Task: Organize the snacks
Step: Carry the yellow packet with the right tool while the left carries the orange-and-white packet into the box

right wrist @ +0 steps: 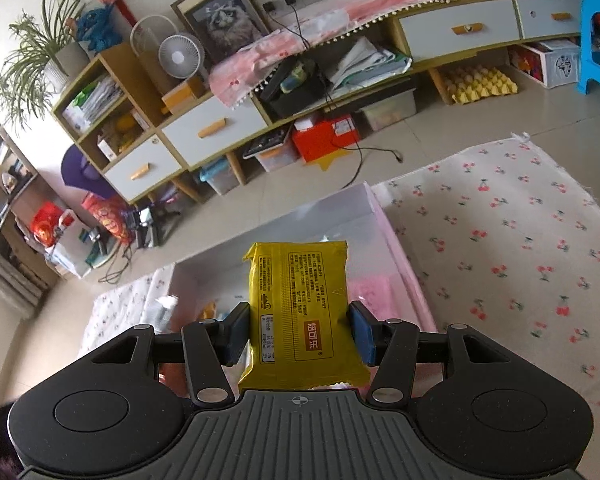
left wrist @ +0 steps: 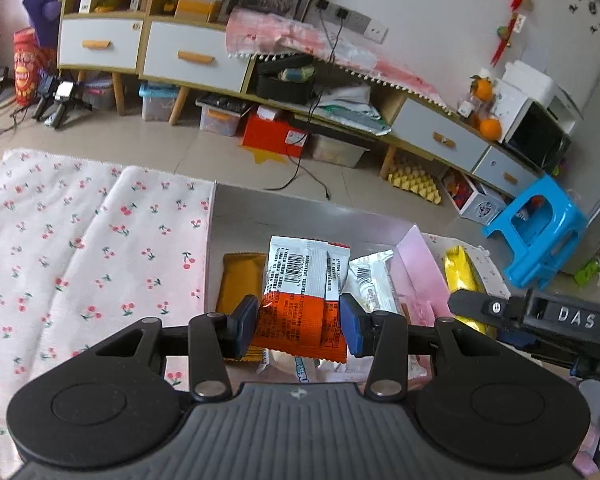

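Readable text on the gripper and snack packets

Raised white letters "DAS" stand on the black body of the right gripper, seen from the left wrist. The yellow snack packet bears a small red label with three Chinese characters, 焙可乐, above dense print too fine to read. The orange-and-white snack packet carries a barcode; its digits are illegible.

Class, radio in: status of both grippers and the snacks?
Left gripper shut on orange packet. Right gripper shut on yellow packet. Both above pink box. Nothing blocking.
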Demonstrator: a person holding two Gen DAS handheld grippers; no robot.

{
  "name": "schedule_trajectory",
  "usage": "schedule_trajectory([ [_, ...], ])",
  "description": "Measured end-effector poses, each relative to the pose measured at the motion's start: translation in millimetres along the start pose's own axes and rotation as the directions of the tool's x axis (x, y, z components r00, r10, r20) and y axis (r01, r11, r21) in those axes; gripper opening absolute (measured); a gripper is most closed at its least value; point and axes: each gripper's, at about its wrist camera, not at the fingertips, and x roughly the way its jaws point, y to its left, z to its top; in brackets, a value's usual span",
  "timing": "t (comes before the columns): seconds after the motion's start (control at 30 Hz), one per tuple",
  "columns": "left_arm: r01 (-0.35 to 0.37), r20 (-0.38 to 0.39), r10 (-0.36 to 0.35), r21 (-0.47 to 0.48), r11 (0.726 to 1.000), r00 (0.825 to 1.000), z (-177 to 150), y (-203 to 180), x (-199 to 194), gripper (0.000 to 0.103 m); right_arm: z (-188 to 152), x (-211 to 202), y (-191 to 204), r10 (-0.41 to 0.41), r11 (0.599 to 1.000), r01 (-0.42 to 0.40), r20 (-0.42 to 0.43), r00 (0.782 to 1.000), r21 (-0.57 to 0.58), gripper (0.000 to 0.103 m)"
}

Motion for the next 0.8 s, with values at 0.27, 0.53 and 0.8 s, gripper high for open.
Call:
schedule_trajectory([
  [0.27, -0.023, 0.015, 0.022, 0.061, 0.998, 1.000, 15.9, -6.9, 24.2, 0.041, 17.3, 38.8, 11.8, 0.007, 1.000, -0.007, -0.018, 1.000, -0.015, 0.052],
  [0.53, -0.040, 0.009, 0.039, 0.106, 0.994, 0.999, 19.1, -13.5, 50.1, 0.041, 29.8, 76.4, 5.7, -0.013, 1.000, 0.013, -0.038, 0.999, 0.009, 0.052],
  [0.8, -0.044, -0.010, 0.045, 0.106, 0.993, 0.999, 16.7, -11.1, 60.4, 0.043, 36.9, 87.5, 2.5, -0.034, 0.999, 0.034, -0.029, 0.999, -0.002, 0.055],
])
